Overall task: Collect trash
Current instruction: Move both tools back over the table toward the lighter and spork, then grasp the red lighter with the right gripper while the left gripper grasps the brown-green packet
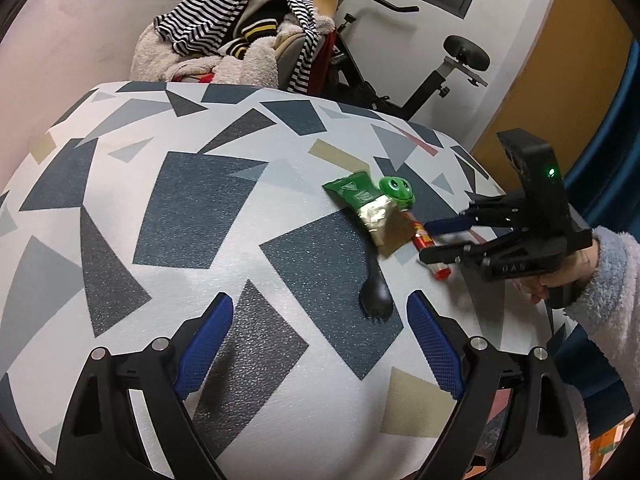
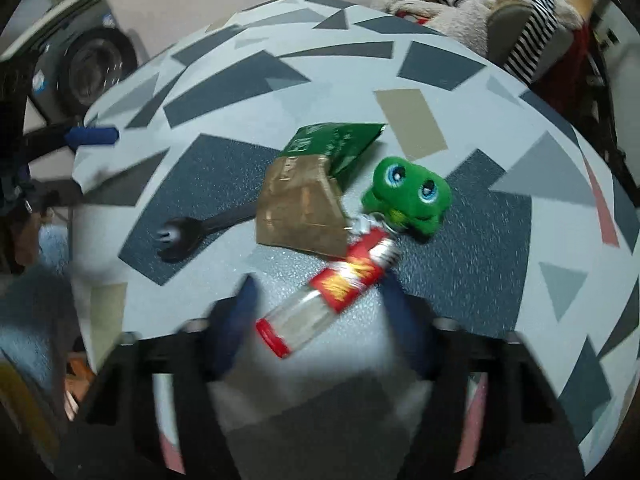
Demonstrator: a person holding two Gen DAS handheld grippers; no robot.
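Blue-padded fingers of the left gripper (image 1: pixel 320 344) sit lowest in the left wrist view, spread wide, nothing between them, over bare table (image 1: pixel 200 208). Black spork (image 1: pixel 374 294) lies just ahead of its right finger, tines toward the camera, handle running under the wrapper.

Table edge: curved far rim backs onto a chair heaped with striped and fleecy clothes (image 1: pixel 240 36); exercise bike (image 1: pixel 420 80) beyond the right rim. Left half of the patterned top is open room. All clutter sits in 1 cluster near the right side.

Cluster, right wrist view: small clear bottle (image 2: pixel 324 288), red cap toward the camera, red label with yellow print, lettering too blurred to read. Neck end touches a flattened wrapper (image 2: pixel 308 200), gold-brown inside, green printed panel behind; print not legible. Green plush frog (image 2: pixel 408 196) with blue eyes sits just beside the bottle's far end, touching or nearly so.

Right gripper (image 2: pixel 320 300): fingers straddle the bottle, 1 each side, partly closed. Frame is motion-smeared; cannot tell whether the pads press the bottle yet. Bottle rests on the table. In the left wrist view the right gripper (image 1: pixel 430 242) shows from the side, fingers around the bottle's red ends, a hand in a fleecy sleeve (image 1: pixel 600 280) holding it; green light lit on its body. Embossed letters on the housing, unreadable.
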